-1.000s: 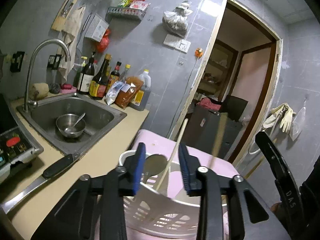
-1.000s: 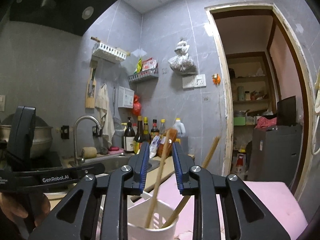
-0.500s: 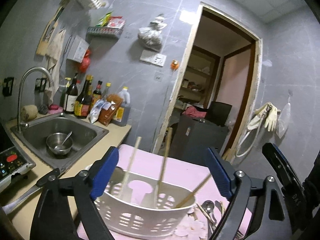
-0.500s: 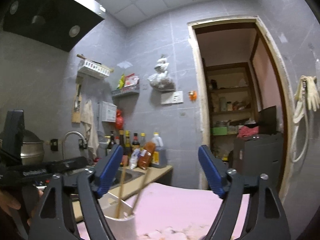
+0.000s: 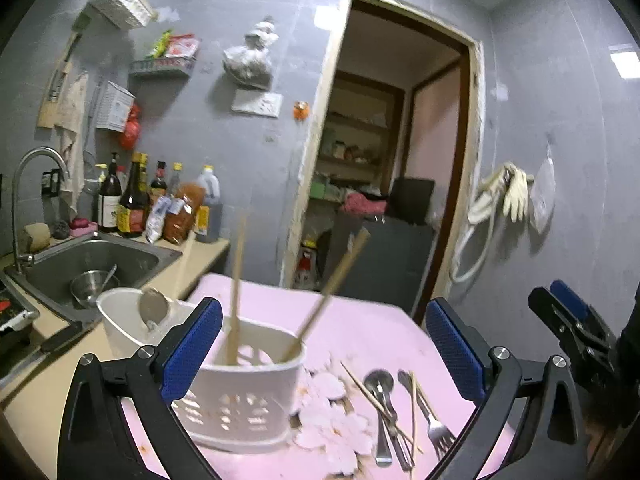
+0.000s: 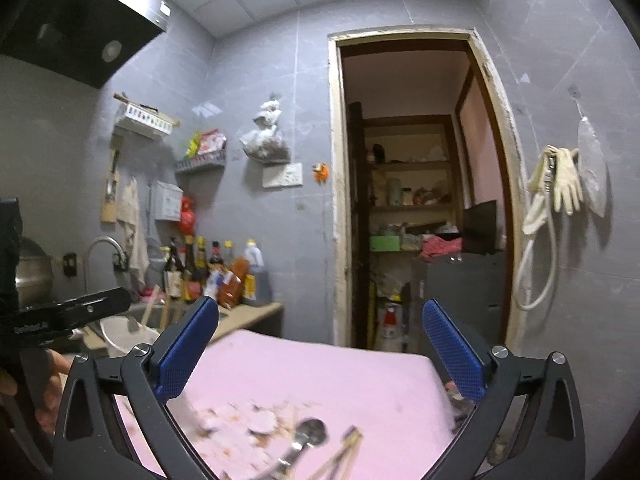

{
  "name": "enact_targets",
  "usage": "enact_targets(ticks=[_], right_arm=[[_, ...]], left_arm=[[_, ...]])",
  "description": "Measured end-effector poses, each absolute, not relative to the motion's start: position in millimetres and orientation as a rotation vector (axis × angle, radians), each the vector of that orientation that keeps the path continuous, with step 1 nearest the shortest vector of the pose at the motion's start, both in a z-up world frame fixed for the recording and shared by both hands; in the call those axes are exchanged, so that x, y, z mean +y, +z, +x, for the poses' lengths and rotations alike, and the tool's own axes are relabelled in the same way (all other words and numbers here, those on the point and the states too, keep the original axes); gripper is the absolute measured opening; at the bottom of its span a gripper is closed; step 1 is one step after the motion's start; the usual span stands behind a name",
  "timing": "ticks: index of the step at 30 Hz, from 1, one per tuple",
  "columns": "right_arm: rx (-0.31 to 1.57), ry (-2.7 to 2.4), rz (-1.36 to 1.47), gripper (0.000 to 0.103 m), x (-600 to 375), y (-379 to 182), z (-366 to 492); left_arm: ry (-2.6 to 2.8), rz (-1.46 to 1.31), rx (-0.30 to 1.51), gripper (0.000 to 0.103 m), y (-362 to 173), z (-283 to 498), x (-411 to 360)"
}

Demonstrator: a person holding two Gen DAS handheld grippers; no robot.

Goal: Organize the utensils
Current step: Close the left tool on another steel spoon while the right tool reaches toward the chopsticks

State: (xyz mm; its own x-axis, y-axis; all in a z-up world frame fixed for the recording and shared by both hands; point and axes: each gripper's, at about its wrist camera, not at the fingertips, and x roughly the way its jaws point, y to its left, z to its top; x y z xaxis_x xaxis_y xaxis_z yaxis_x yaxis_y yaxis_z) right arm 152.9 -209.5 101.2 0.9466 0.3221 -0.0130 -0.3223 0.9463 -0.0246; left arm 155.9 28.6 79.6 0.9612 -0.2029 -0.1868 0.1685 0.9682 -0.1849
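The left gripper (image 5: 322,342) hung above the pink table (image 5: 372,320) with its blue-padded fingers (image 5: 192,346) spread wide, grasping nothing, angled down toward the white utensil caddy (image 5: 240,400). The caddy stood on the near left part of the table, just behind the left finger. Two wooden chopsticks (image 5: 236,280) stood in it, one near upright, the other leaning right, and a metal spoon (image 5: 152,306) rested in its far compartment.

Right of the caddy, loose on the table, lay a spoon (image 5: 380,384), a fork (image 5: 434,428) and more chopsticks (image 5: 372,396), touching and partly crossed.

The right gripper (image 6: 320,354) was held level over the table, right of the caddy, jaws also wide and released, with a blurred spoon (image 6: 308,434) below and between its fingers.
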Motion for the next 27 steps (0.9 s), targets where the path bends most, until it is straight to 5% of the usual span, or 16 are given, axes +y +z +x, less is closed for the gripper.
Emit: enact_targets(ticks=[16,24,27], right_arm=[[0.344,0.283,-0.062,0.102,-249.6,51.5,187.7],[0.508,0.314,-0.092,0.086,-249.3,27.3,206.0],[0.573,0.332,-0.081,0.079,-251.9,20.7,215.4]], left_arm=[[-0.273,-0.093,0.492,0.100,18.5,182.0,-35.6],[-0.305,-0.045,0.601,0.098,4.5,202.6,-56.4],[-0.332,-0.032,0.644,0.088,0.1,215.2,-64.0]])
